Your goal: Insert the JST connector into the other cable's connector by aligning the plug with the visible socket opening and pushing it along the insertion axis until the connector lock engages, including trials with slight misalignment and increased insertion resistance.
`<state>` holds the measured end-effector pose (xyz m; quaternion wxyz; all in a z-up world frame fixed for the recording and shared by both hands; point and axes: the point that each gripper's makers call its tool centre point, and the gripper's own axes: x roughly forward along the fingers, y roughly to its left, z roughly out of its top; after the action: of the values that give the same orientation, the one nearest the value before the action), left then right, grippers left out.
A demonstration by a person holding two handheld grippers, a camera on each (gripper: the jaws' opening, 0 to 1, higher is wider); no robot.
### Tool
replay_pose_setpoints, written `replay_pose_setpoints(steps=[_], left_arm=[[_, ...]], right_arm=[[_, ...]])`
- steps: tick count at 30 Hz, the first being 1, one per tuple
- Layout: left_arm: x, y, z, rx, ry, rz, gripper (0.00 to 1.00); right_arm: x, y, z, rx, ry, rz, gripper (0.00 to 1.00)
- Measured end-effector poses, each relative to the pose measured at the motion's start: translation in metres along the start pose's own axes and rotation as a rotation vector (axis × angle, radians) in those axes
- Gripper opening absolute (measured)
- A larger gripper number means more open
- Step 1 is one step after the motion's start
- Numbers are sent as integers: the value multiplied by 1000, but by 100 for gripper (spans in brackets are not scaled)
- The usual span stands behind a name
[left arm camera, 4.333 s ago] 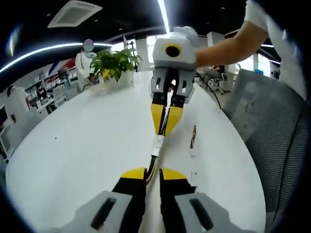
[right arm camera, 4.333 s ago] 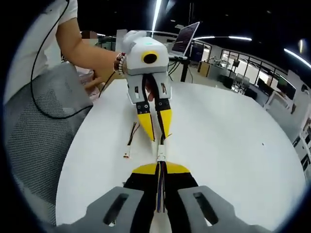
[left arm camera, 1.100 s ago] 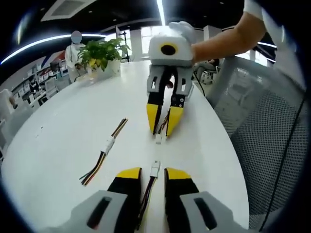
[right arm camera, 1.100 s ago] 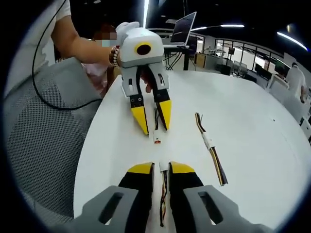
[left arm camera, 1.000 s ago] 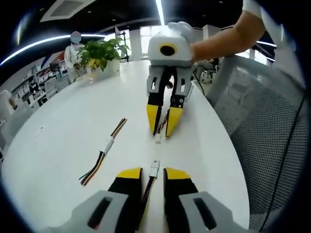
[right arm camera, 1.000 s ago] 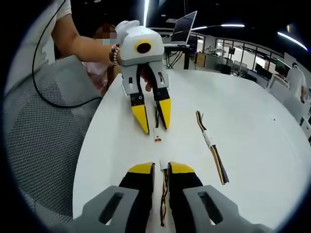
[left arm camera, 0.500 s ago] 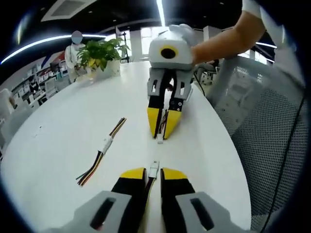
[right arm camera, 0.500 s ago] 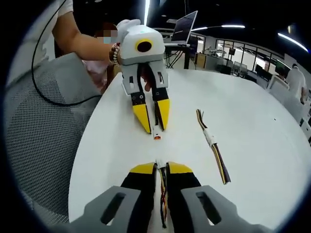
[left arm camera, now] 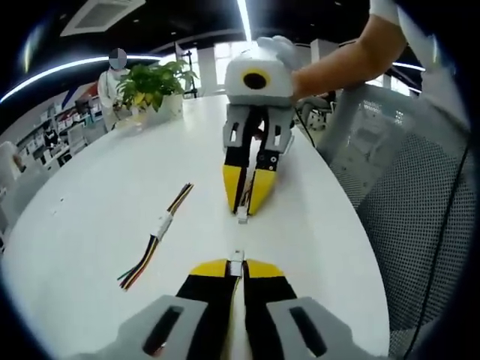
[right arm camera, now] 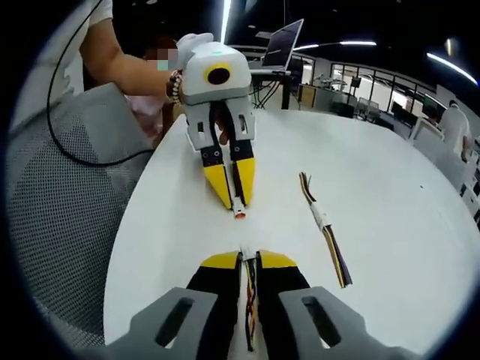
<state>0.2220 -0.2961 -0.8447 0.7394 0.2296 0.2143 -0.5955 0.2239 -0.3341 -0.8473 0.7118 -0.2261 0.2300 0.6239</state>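
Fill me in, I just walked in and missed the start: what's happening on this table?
A person holds a two-jaw gripper in each hand. The left gripper is shut on a cable with a white connector, and the right gripper is shut on the other cable's connector. The two connectors face each other above the white table with a gap between them, not yet mated. An already joined cable pair lies off to the side.

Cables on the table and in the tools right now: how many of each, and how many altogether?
Cables held in a tool: 2 (left tool's cable, right tool's cable)
Joined cable pair lying loose on the table: 1
Total: 3
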Motion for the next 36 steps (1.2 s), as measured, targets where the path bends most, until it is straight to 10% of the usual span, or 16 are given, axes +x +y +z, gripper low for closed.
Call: replay_pose_setpoints(steps=[36], left_arm=[[0, 2, 20, 71, -10, 20, 0]], right_arm=[[5, 3, 27, -34, -45, -9, 5]])
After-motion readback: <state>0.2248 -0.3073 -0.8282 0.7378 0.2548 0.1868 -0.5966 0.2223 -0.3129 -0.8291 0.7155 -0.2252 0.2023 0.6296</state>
